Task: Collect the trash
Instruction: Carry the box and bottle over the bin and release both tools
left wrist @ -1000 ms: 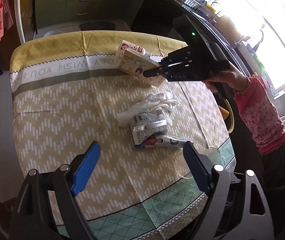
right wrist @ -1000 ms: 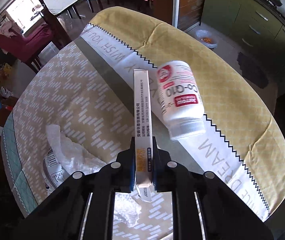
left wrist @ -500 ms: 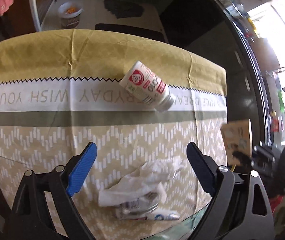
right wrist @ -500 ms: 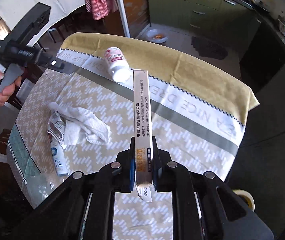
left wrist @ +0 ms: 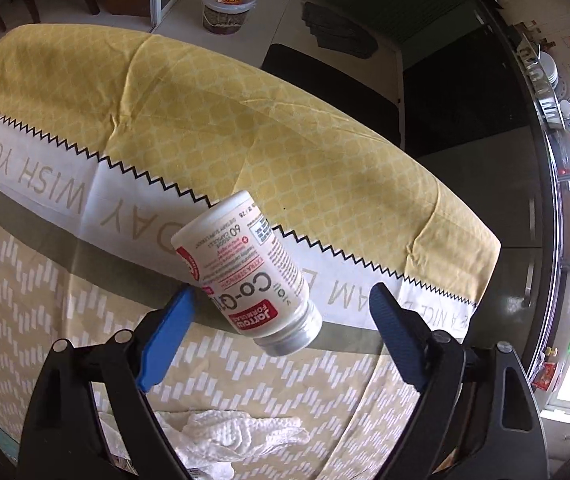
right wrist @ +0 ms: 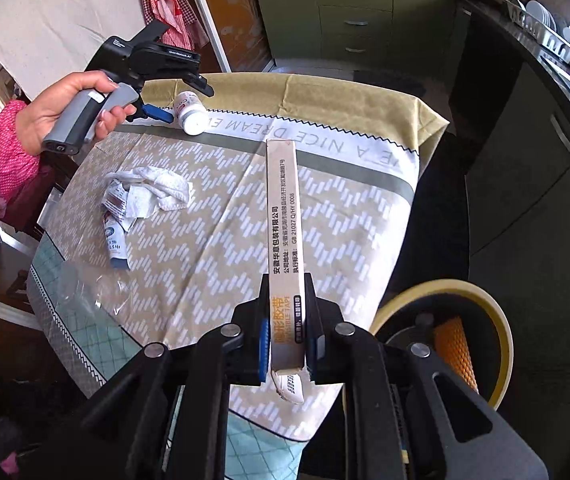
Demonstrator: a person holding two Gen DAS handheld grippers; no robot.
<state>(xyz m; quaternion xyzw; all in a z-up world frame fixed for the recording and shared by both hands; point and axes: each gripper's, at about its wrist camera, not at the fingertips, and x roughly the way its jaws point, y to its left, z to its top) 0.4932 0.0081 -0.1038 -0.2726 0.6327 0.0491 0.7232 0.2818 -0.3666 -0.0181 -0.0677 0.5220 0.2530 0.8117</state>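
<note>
Jaws closing around the bottle (left wrist: 245, 268) untouched on the left gripper (left wrist: 281, 340); tape box (right wrist: 285, 224) is clamped by the right gripper (right wrist: 287, 344).

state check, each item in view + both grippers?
White Co-Q10 supplement bottle: on its side on the tablecloth, no cap, between the pads, not gripped.
Flat beige cardboard tape box: lifted, end flap torn open.
Crumpled white paper towel: lying loose.
Squeezed toothpaste tube: flat on the tablecloth.
Left gripper: closing around the bottle.
Right gripper: shut on the box.
</note>
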